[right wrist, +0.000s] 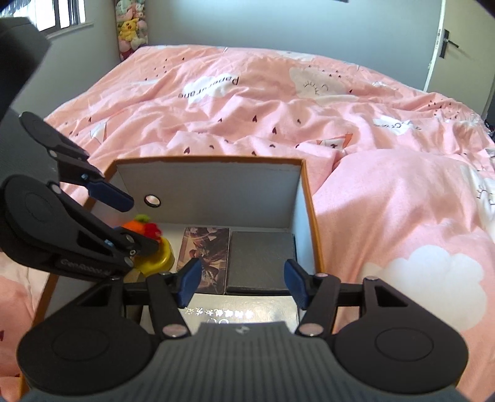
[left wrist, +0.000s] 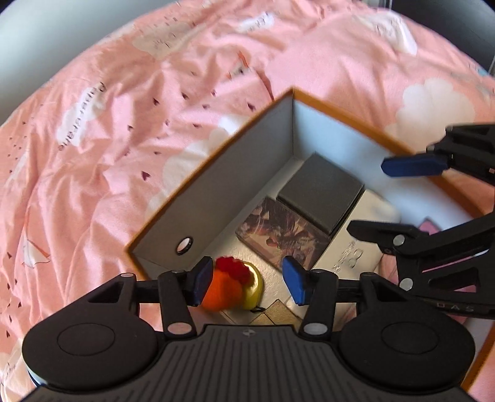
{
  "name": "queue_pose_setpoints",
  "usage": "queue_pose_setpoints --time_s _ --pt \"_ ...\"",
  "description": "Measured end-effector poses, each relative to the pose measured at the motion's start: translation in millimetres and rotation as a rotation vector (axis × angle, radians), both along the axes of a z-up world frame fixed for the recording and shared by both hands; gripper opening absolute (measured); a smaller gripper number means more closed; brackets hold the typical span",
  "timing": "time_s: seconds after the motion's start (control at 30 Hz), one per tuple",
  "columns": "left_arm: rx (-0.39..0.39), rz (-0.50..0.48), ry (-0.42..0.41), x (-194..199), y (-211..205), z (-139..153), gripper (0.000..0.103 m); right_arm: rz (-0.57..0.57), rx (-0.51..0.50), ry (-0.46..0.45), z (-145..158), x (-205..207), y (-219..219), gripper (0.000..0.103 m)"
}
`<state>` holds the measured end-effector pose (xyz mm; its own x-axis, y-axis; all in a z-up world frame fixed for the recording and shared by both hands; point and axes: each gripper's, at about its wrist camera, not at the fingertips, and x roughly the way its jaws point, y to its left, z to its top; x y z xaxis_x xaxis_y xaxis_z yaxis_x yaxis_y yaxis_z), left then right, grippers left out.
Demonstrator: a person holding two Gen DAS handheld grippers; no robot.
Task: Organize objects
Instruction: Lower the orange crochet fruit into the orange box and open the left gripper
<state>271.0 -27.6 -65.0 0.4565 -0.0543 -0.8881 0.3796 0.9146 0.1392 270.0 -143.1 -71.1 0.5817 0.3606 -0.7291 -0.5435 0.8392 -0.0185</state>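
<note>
An orange-edged cardboard box (left wrist: 216, 188) with grey inner walls lies open on the bed; it also shows in the right wrist view (right wrist: 210, 188). Inside lie a dark grey box (left wrist: 321, 188) (right wrist: 261, 256), a picture-printed box (left wrist: 278, 230) (right wrist: 205, 250), a white box (left wrist: 362, 228) with grey print, and an orange, red and yellow plush toy (left wrist: 235, 283) (right wrist: 148, 239). My left gripper (left wrist: 247, 278) is open above the toy, which sits by its left finger. My right gripper (right wrist: 241, 284) is open over the dark grey and white boxes, holding nothing.
The pink duvet (right wrist: 278, 117) with cloud print surrounds the box. Grey walls, a window and a plush hanging (right wrist: 131, 27) stand at the far left; a door (right wrist: 458, 46) is at the far right. Something pink (left wrist: 430, 225) lies at the box's right end.
</note>
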Motion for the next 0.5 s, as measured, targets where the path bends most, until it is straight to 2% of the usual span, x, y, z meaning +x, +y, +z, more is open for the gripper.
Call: queue_pose_setpoints --time_s 0.1,0.27,0.37,0.5 --pt "-0.056 0.041 -0.068 -18.4 3.6 16.9 0.064 -0.008 0.034 -0.013 10.7 -11.5 -5.3 0.067" --pt "-0.128 0.124 -0.201 -62.3 9.3 42.1 0.069 0.002 0.069 -0.064 36.4 -41.6 -10.6 0.068" --pt "-0.173 0.202 -0.270 -91.9 15.1 54.1 0.075 0.018 0.086 -0.102 52.3 -65.5 -14.7 0.073" --pt "-0.211 0.304 -0.349 -128.5 22.6 65.8 0.076 0.034 0.111 -0.134 67.6 -98.9 -19.2 0.075"
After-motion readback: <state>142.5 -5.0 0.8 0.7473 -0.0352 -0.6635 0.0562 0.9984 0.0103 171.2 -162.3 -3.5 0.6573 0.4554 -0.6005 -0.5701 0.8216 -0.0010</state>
